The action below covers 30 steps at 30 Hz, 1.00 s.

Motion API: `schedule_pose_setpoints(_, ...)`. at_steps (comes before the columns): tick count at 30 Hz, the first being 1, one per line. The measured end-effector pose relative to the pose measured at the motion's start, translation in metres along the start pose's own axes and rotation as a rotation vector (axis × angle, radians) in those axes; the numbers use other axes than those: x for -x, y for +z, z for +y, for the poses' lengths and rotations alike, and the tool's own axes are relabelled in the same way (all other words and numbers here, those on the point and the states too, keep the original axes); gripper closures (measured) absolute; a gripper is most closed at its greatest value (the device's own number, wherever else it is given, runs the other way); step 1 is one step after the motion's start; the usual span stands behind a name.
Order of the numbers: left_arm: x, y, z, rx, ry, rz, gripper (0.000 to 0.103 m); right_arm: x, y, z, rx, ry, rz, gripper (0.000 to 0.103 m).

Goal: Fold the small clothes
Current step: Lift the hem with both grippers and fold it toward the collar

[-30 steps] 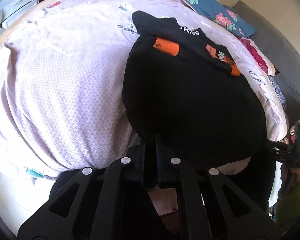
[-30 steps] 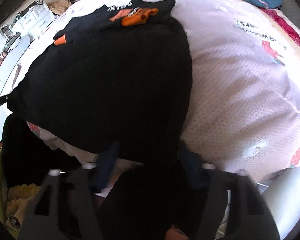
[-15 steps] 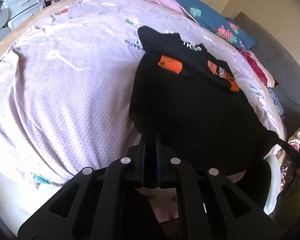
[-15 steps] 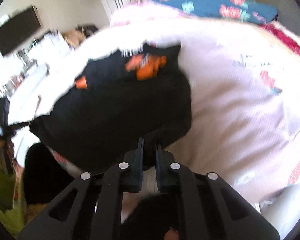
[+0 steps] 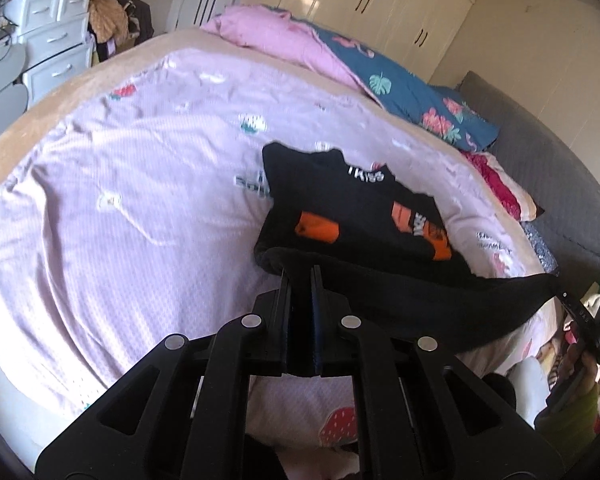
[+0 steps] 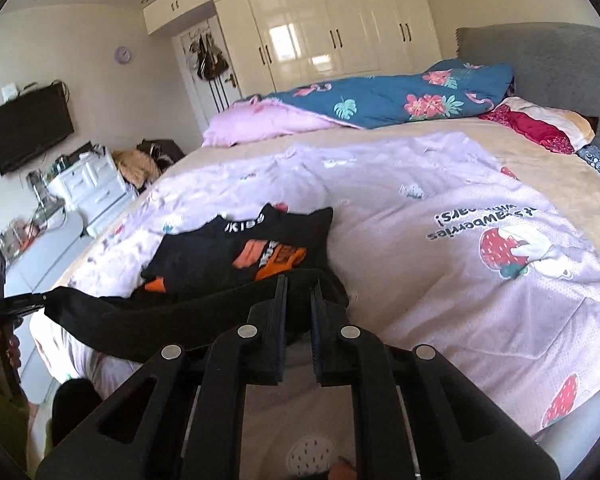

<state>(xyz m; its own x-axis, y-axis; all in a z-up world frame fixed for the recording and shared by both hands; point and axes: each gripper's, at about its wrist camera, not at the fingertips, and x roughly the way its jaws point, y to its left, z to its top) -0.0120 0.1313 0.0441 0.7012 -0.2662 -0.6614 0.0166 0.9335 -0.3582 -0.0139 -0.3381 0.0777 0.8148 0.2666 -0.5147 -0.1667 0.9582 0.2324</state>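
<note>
A black T-shirt (image 5: 360,216) with orange print lies on the lilac bed sheet (image 5: 140,220), its top part flat. My left gripper (image 5: 299,272) is shut on the shirt's lower hem at one corner. My right gripper (image 6: 299,284) is shut on the other hem corner; the shirt (image 6: 240,252) shows there too. The hem is lifted off the bed and stretched between both grippers near the bed's front edge. The right gripper also shows at the right edge of the left wrist view (image 5: 568,300), and the left gripper at the left edge of the right wrist view (image 6: 36,300).
Pink and blue flowered quilts (image 6: 380,104) are piled at the bed's far side. A grey headboard (image 6: 540,68) stands to the right, white drawers (image 6: 88,184) to the left, wardrobes (image 6: 320,32) behind. A red pillow (image 6: 540,128) lies by the headboard.
Both grippers have lifted the hem up and carried it forward over the shirt. The cameras now look level across the bed instead of down at it.
</note>
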Motion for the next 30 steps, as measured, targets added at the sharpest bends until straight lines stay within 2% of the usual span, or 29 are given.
schedule_pose_setpoints(8,0.001,0.019,-0.008,-0.020,0.018,-0.049,0.101,-0.009,0.018,0.003,0.004,-0.016,-0.025,0.094)
schedule_pose_setpoints(18,-0.009,0.049,-0.006,0.025,0.003,-0.098,0.101,-0.024,0.045,0.006,-0.028,-0.007,-0.073,0.094)
schedule_pose_setpoints(30,-0.032,0.077,-0.009,0.058,0.015,-0.139,0.101,-0.052,0.062,0.003,-0.021,-0.046,-0.089,0.094)
